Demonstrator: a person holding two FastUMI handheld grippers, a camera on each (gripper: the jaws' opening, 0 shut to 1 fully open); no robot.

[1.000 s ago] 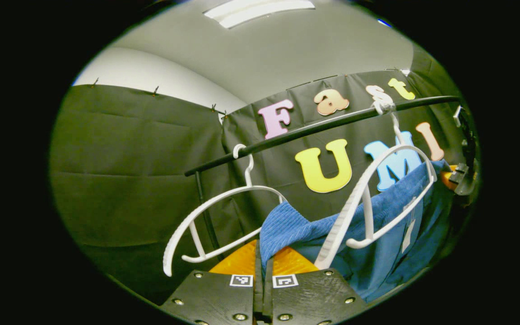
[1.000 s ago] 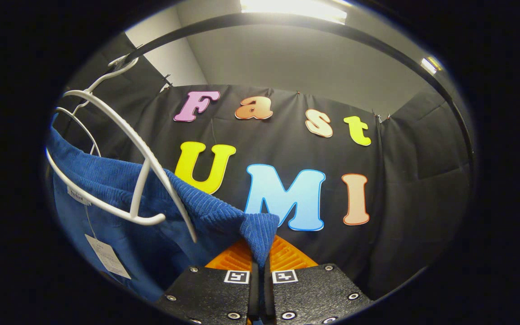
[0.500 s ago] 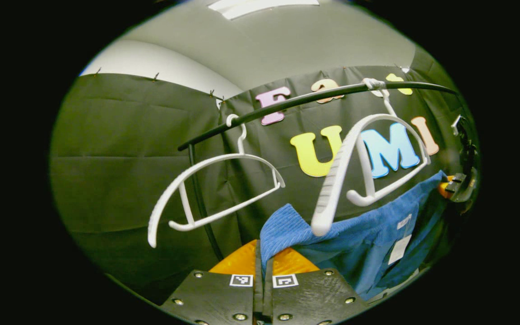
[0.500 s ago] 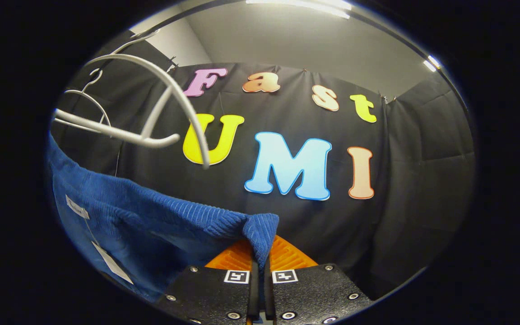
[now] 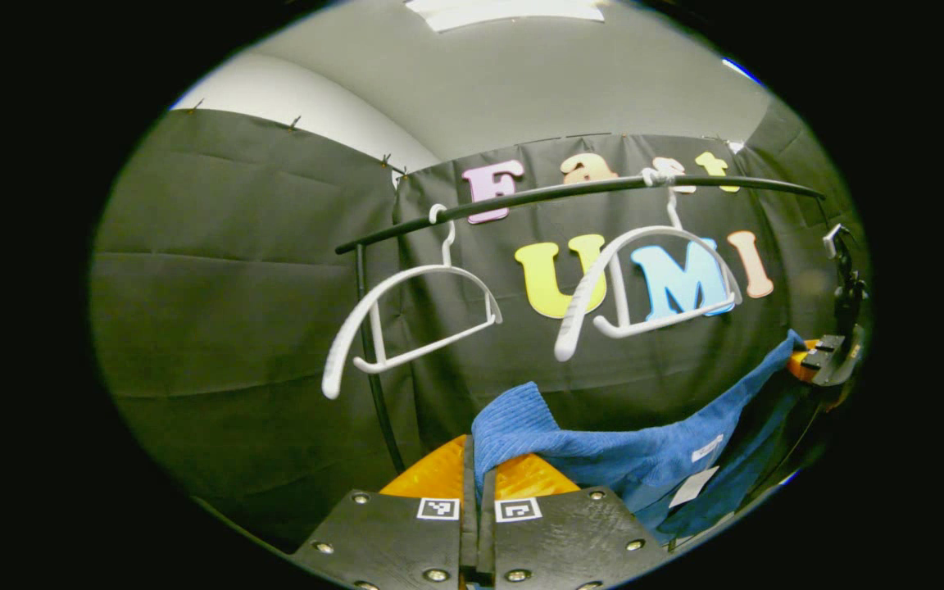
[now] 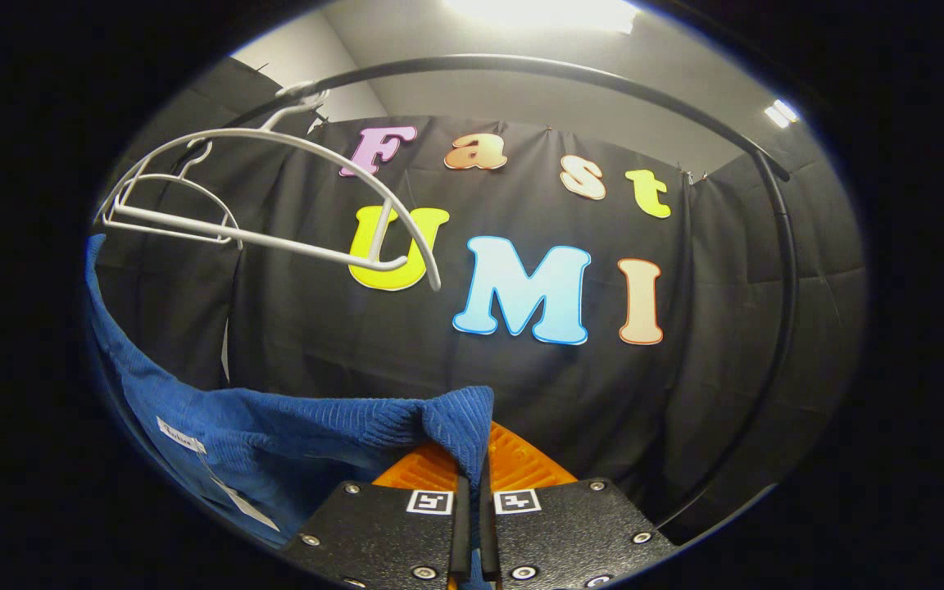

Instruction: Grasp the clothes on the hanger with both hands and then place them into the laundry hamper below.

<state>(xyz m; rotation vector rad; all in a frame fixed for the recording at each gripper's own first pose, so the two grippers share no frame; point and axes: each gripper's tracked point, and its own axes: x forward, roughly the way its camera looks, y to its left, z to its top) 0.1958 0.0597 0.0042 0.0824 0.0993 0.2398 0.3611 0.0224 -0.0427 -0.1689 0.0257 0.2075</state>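
A blue ribbed garment (image 5: 628,455) hangs slack between my two grippers, below the hangers and free of them. My left gripper (image 5: 478,483) is shut on one corner of it. My right gripper (image 6: 472,479) is shut on the other corner of the blue garment (image 6: 275,442); in the left gripper view the right gripper (image 5: 820,360) shows at the far right edge. A paper tag (image 5: 695,487) dangles from the cloth. The white hanger (image 5: 644,287) that bore the garment hangs bare on the black rail (image 5: 570,195). The hamper is out of sight.
A second bare white hanger (image 5: 410,315) hangs further left on the rail, beside the rail's black upright post (image 5: 374,369). In the right gripper view both hangers (image 6: 267,205) sit at upper left and the rail (image 6: 775,270) curves down on the right.
Both grippers have come down and back with the garment; it has slipped off the right-hand hanger, which now hangs bare above the cloth. The hangers look smaller and higher.
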